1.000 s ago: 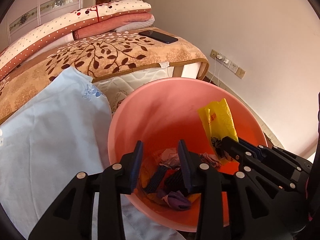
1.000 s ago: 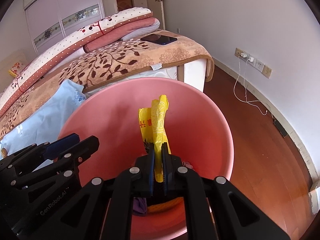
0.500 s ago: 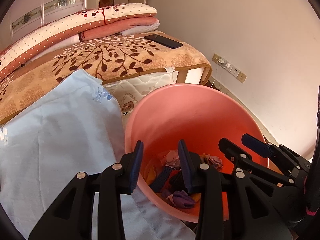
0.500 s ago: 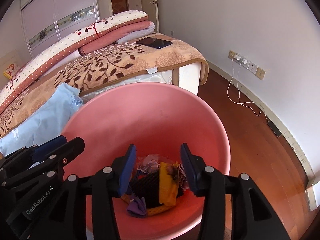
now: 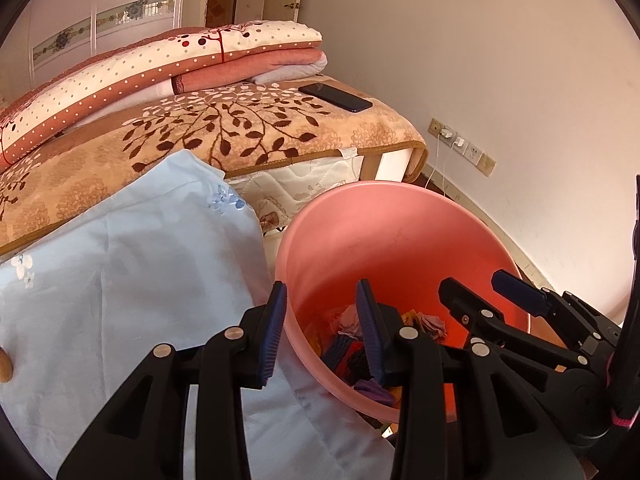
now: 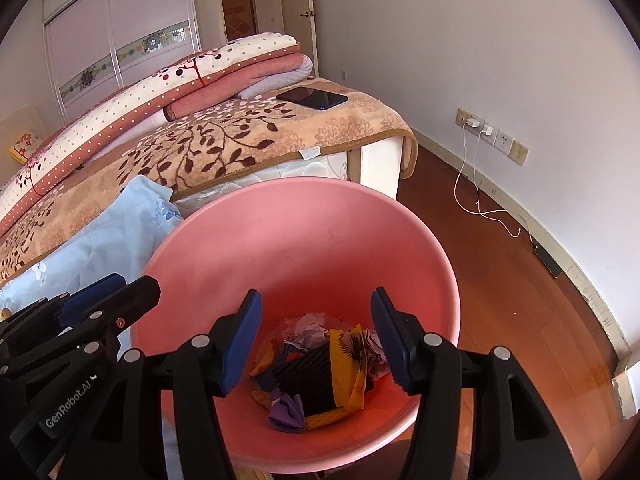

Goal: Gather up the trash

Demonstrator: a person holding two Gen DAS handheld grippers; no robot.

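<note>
Right gripper (image 6: 316,338) hangs wide, empty, above the pink bin (image 6: 280,200) — yellow wrapper (image 6: 346,364) lies inside, probably just dropped — left gripper (image 5: 322,330) gapes beside it

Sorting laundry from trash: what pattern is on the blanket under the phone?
Tan blanket with dark brown leafy branches; the phone lies on it. Clearest in the right wrist view.

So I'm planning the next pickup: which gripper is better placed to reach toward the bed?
Probably left. The left gripper is open and straddles the bin rim on the bed side, over the blue sheet. The right gripper, also open, hangs over the bin's middle.
</note>
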